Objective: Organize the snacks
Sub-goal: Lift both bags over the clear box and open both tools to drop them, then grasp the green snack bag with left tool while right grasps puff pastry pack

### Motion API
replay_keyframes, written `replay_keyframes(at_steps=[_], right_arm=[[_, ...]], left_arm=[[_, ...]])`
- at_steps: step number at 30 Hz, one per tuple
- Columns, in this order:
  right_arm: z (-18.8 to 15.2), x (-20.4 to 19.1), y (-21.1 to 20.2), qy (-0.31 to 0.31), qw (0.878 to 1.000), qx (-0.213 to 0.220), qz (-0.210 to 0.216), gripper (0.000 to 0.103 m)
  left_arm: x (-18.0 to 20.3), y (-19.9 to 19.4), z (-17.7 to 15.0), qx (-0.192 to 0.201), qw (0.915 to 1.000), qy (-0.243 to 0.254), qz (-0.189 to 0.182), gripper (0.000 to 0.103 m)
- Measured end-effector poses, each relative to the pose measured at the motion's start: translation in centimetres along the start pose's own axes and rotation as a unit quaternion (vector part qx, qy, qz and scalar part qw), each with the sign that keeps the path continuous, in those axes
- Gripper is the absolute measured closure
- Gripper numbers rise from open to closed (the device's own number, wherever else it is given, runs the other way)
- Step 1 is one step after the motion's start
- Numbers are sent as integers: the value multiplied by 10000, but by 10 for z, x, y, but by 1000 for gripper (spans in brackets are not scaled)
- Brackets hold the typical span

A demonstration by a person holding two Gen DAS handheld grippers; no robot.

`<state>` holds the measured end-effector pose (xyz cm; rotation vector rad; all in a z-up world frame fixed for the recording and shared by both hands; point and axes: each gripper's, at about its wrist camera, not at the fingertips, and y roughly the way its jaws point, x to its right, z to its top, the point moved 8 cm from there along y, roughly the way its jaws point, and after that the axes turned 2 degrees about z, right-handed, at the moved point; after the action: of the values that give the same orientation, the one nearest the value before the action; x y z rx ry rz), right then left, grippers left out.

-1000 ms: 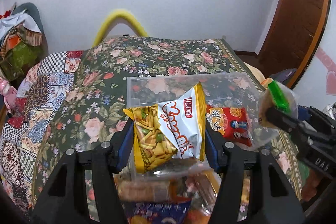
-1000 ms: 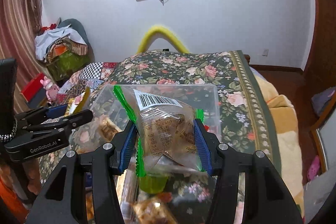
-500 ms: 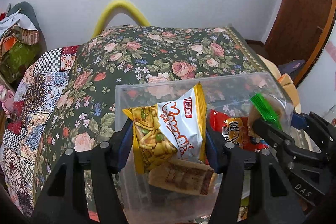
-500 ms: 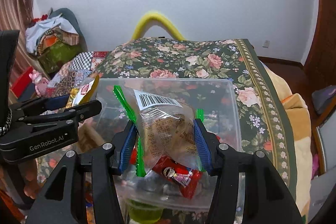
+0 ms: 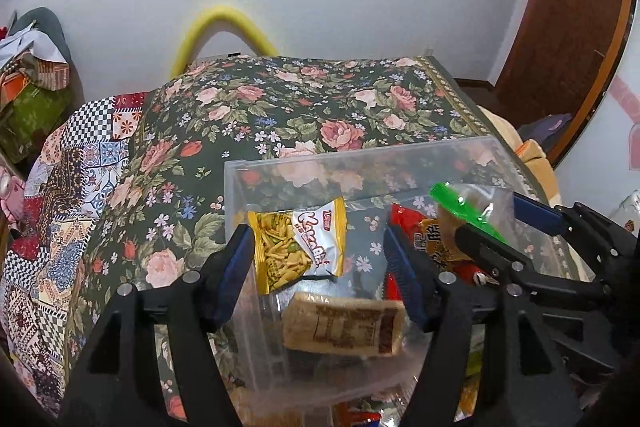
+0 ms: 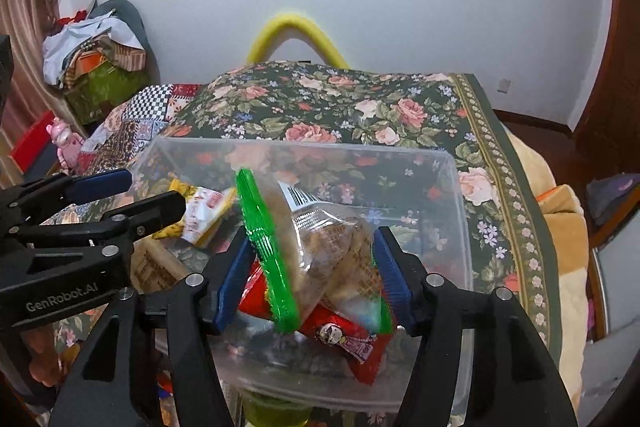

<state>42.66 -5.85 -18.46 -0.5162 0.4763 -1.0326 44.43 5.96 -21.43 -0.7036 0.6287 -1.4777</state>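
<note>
A clear plastic bin (image 5: 360, 157) sits on the floral bedspread. My left gripper (image 5: 318, 263) is open over the bin; the yellow-and-white snack packet (image 5: 300, 251) hangs loose between its fingers, touching neither pad. A tan wafer pack (image 5: 344, 325) and a red packet (image 5: 420, 231) lie in the bin. My right gripper (image 6: 314, 267) is open wider; the clear green-edged snack bag (image 6: 320, 239) sits tilted between its fingers over the red packet (image 6: 344, 335). The bin's rim shows in the right wrist view (image 6: 304, 145). The left gripper also shows there (image 6: 120, 195).
The floral bedspread (image 5: 320, 99) spreads beyond the bin, with a patchwork quilt (image 5: 80, 163) at its left. A yellow curved tube (image 6: 292, 35) rises behind the bed. More snack packets (image 5: 360, 415) lie below the bin's near edge. A wooden door (image 5: 576, 27) stands at right.
Both grippers have opened over the bin. The yellow packet has slipped lower between the left fingers; the green-edged bag has tilted and dropped toward the red packet.
</note>
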Motion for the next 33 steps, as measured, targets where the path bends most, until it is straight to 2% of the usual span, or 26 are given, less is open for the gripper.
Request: replay_keyframes(at_steps=[12, 16, 19, 24, 33], right_arm=[[6, -9, -66, -173, 9987, 487, 46, 37], [-2, -7, -89, -157, 9981, 577, 116, 33], [-13, -5, -104, -173, 9981, 578, 132, 33], [-34, -3, -117, -250, 9985, 485, 103, 33], [-83, -1, -121, -301, 9994, 101, 136, 31]], left_arm=[[0, -74, -8, 401, 9992, 53, -70, 36], [-1, -101, -18, 482, 9988, 60, -94, 32], [-3, -119, -31, 528, 9985, 99, -73, 25], [-4, -138, -63, 457, 9987, 190, -80, 21], [-19, -142, -132, 44, 9999, 141, -13, 19]])
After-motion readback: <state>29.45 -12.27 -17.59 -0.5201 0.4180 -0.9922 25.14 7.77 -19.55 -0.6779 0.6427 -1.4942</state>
